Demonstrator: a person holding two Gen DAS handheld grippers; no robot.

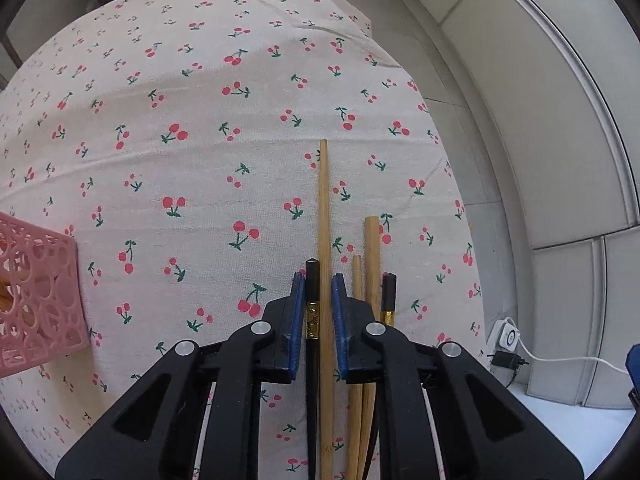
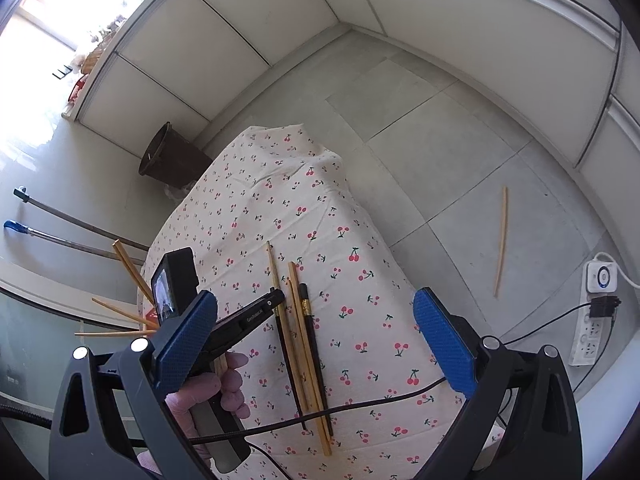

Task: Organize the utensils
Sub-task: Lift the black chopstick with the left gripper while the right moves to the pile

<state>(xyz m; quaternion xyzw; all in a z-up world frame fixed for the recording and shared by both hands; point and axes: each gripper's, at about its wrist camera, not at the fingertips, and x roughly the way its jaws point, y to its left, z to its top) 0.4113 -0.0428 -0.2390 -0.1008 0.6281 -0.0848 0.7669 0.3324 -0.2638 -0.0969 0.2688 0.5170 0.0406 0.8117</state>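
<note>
A pink perforated plastic basket [image 1: 38, 300] sits at the cherry-print tablecloth's [image 1: 192, 168] left edge, open cloth beyond. The left gripper [image 1: 319, 312], nearly closed, straddles a black chopstick [image 1: 312, 312] and a bamboo chopstick [image 1: 324, 216] near the right edge; whether it presses them is unclear. The right gripper [image 2: 316, 336] hangs wide open, empty.

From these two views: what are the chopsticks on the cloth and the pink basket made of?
Tan chopsticks: likely bamboo or wood, matte, with faint grain. Black chopsticks: glossy, lacquered or plastic, can't tell which; gold patterned band near the end. Pink basket: looks like moulded plastic, with a perforated circle-pattern wall and slight sheen.
</note>
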